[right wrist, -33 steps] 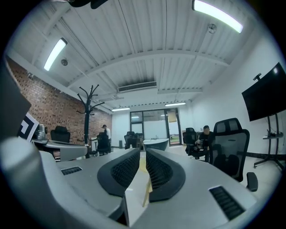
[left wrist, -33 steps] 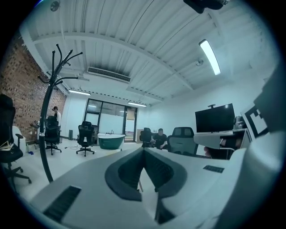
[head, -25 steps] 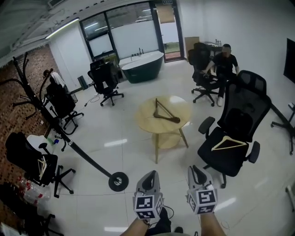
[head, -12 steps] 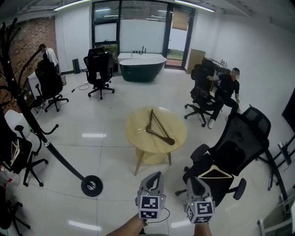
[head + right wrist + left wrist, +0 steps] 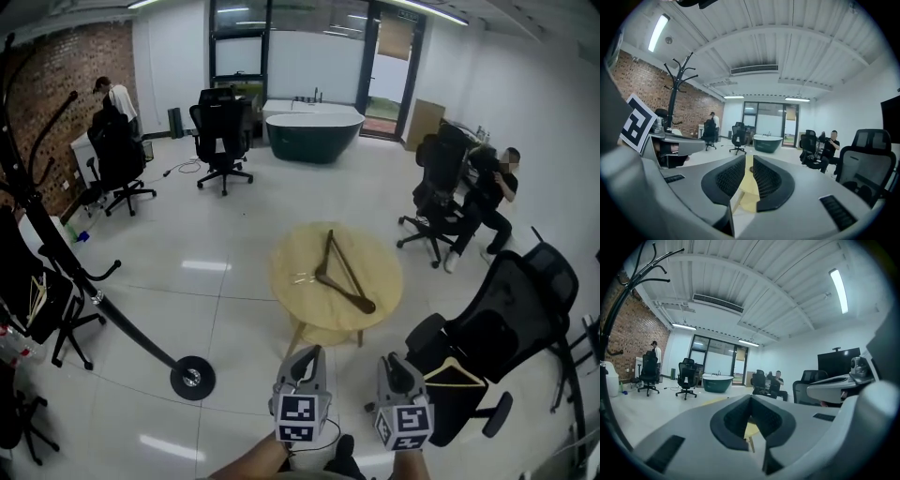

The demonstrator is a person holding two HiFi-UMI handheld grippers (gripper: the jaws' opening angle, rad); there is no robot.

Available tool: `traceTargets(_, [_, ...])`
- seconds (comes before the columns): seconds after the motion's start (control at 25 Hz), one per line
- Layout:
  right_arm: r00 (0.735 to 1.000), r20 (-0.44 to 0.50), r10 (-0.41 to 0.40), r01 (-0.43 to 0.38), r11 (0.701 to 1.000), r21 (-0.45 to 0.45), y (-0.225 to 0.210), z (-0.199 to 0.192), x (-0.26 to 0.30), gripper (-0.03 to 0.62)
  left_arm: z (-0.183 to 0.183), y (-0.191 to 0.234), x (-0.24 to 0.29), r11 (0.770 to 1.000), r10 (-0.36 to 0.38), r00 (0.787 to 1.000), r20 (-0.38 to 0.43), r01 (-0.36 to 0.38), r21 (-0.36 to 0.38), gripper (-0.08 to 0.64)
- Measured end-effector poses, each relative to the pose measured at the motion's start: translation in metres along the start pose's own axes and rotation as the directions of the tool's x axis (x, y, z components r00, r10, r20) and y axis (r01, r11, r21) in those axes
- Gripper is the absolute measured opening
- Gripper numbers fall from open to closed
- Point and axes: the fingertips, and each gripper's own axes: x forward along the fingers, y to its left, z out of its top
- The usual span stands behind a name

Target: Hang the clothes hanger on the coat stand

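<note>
Since my left gripper has its jaws pressed together at the tips and my right gripper shows only a thin slit between its pads, with nothing in either, I judge the job not yet begun in earnest. The wooden clothes hanger lies flat on the round table just ahead of me. The coat stand rises off to my left by the brick wall, and no hanger shows on the hooks I can see. What is left is everything: reach the table, grasp the hanger, carry it across and hook it on. A black office chair stands close beside the table on my right, with a second hanger lying on its seat. More chairs crowd the floor around the stand on my left. A seated person and a dark bathtub are well apart, beyond the table.
</note>
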Motion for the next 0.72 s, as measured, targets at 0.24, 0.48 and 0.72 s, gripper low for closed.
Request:
traceTargets(0.24, [0.993,-0.008,0.114,-0.114,0.993,-0.019,-0.076,0.008,0.087,0.032,0.017,-0.004,0.092,0.994,0.103,0.994,-0.037,-0.104,-0.014,0.014])
traceTargets(0.48, [0.967,0.003,0.256,-0.254,0.962,-0.099,-0.190,0.011,0.189,0.034,0.033,-0.043,0.235,0.975,0.220,0.975,-0.040,-0.221,-0.026,0.014])
traceTargets(0.72, [0.937,-0.038,0.348,-0.349,0.919,-0.182,-0.254,-0.001,0.284,0.061,0.026,-0.044,0.339,0.948,0.294,0.953,-0.076,-0.301,-0.107,0.015])
